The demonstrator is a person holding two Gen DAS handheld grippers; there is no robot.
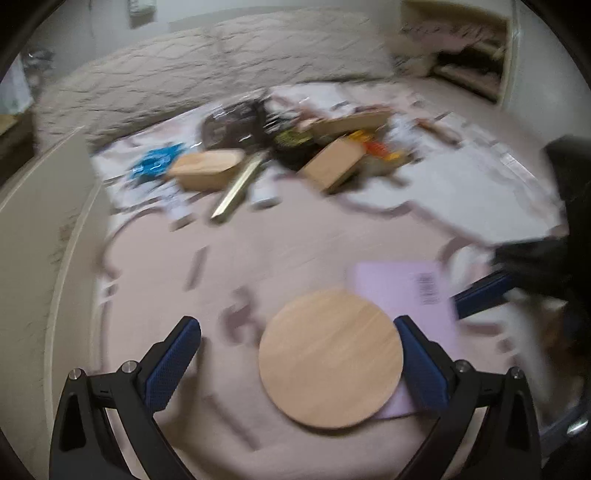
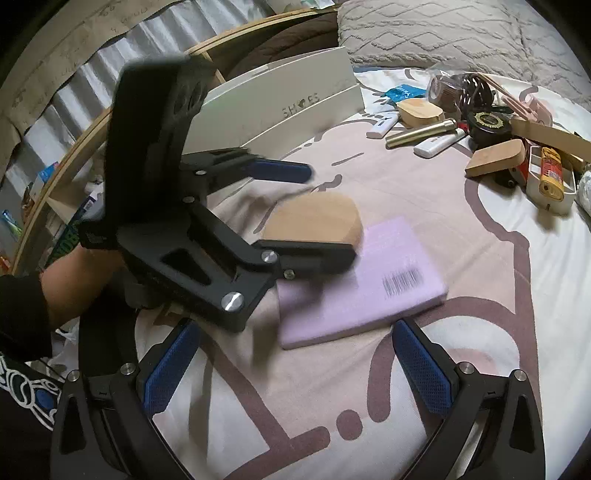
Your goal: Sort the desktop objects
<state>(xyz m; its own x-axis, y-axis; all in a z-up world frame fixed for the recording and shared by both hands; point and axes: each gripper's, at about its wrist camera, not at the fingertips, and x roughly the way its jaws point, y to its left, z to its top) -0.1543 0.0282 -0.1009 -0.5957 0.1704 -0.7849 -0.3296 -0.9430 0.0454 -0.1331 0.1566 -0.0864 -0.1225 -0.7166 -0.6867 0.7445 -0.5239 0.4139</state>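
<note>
1. At far left of the right wrist view, a white shoe box (image 2: 280, 99) stands on edge at the side of the bed, whose patterned sheet (image 2: 406, 206) carries everything else.
2. The left gripper (image 2: 317, 214), held in a bare-armed hand (image 2: 85, 258), hovers with its jaws spread wide either side of a round wooden disc (image 2: 314, 218); contact cannot be confirmed through the motion blur.
3. In the left wrist view, the disc (image 1: 330, 356) lies between the blue pads (image 1: 171, 363), partly overlapping a lilac notebook (image 1: 402, 284) with a barcode.
4. The notebook (image 2: 369, 284) lies flat on the sheet, just ahead of the right gripper (image 2: 299, 369), whose jaws stand open and empty.
5. At far right, a pile of clutter waits near the grey pillow (image 2: 443, 33): a gold tube (image 2: 421, 134), a wooden block (image 2: 495, 157) and a black round tin (image 2: 487, 123).
</note>
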